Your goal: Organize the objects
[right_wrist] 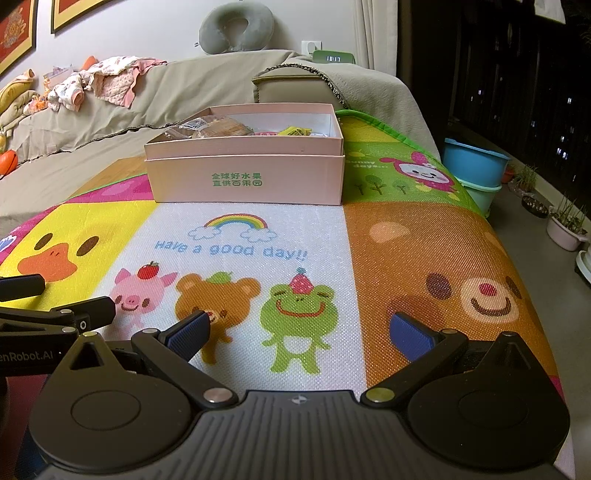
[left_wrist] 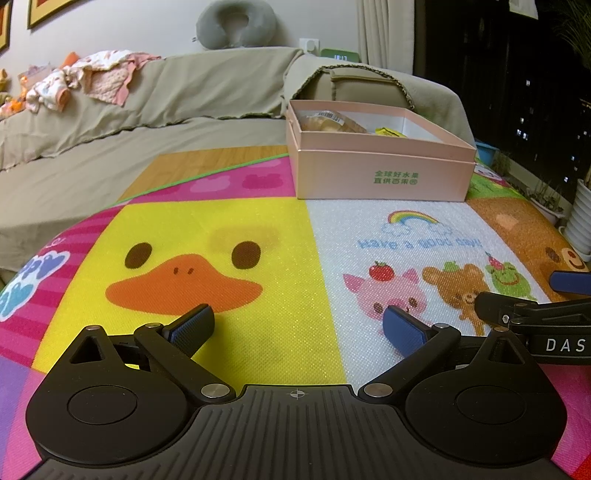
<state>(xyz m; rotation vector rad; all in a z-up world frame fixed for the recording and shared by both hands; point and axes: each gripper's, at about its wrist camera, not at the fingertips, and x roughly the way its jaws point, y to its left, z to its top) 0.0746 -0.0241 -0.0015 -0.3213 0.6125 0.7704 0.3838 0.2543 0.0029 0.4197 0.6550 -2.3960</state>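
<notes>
A pink cardboard box [left_wrist: 384, 177] [right_wrist: 245, 179] with green print stands at the far side of the cartoon play mat [left_wrist: 229, 229] [right_wrist: 236, 236]. Inside it lie wrapped buns [left_wrist: 334, 123] [right_wrist: 218, 129] and a yellow packet [left_wrist: 388, 132] [right_wrist: 293, 130]. My left gripper [left_wrist: 297, 325] is open and empty, low over the yellow duck panel, well short of the box. My right gripper [right_wrist: 299, 332] is open and empty over the frog drawing. In the left wrist view the right gripper [left_wrist: 532, 295] shows at the right edge; in the right wrist view the left gripper [right_wrist: 51, 299] shows at the left edge.
A sofa [left_wrist: 155, 107] [right_wrist: 110, 122] with an olive cover runs behind the mat, with clothes [left_wrist: 85, 81] [right_wrist: 99, 83] heaped on it. A grey neck pillow [right_wrist: 236, 27] and a green clock [right_wrist: 332, 58] sit on top. Blue tubs [right_wrist: 474, 166] and plant pots [right_wrist: 567, 229] stand at the right.
</notes>
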